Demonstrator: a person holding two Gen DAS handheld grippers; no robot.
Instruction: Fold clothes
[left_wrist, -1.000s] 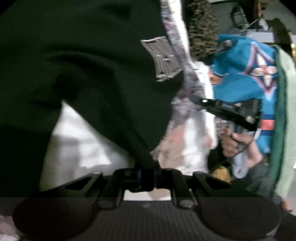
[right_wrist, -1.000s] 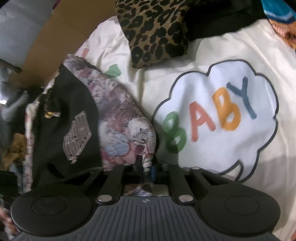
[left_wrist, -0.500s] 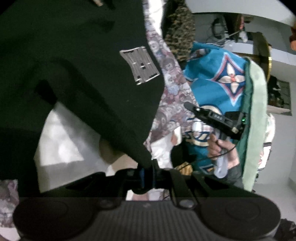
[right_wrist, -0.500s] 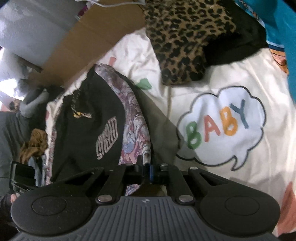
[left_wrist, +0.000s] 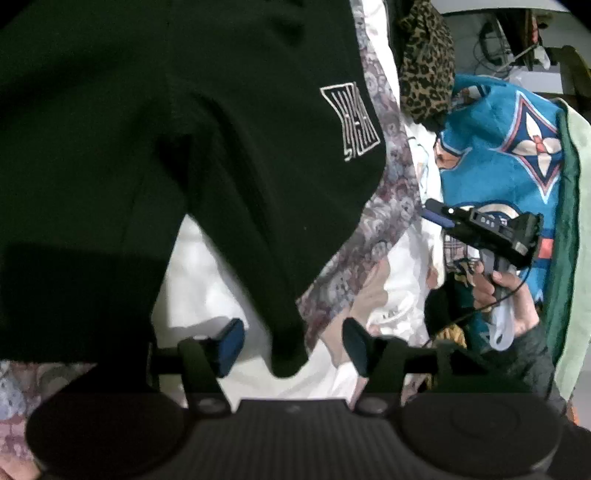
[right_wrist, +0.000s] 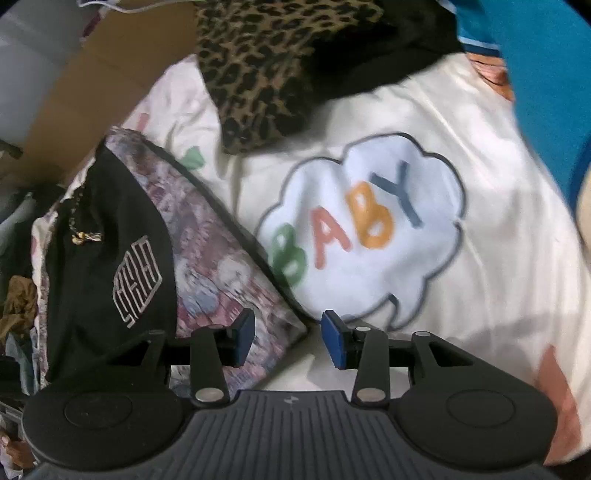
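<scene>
A black garment (left_wrist: 221, 147) with a white line logo (left_wrist: 351, 122) lies over a faded patterned garment (left_wrist: 384, 221) on the bed. My left gripper (left_wrist: 291, 347) is open; the black garment's lower corner lies loose between its blue pads (left_wrist: 231, 345). In the right wrist view the same black garment (right_wrist: 107, 236) and patterned garment (right_wrist: 221, 273) lie at the left. My right gripper (right_wrist: 289, 341) is open at the patterned garment's corner, which lies by the left pad (right_wrist: 243, 338), unheld. A hand (left_wrist: 506, 295) holds that gripper in the left wrist view.
A white sheet with a "BABY" cloud print (right_wrist: 365, 229) covers the bed. A leopard-print cloth (right_wrist: 266, 66) and a dark cloth lie at the back, a blue patterned cloth (left_wrist: 517, 147) and green cloth (left_wrist: 569, 221) to the right. Brown cardboard (right_wrist: 74, 92) borders the far left.
Both grippers were shut on the garments' edges and have opened. The black garment's corner and the patterned garment's corner have dropped free onto the bed.
</scene>
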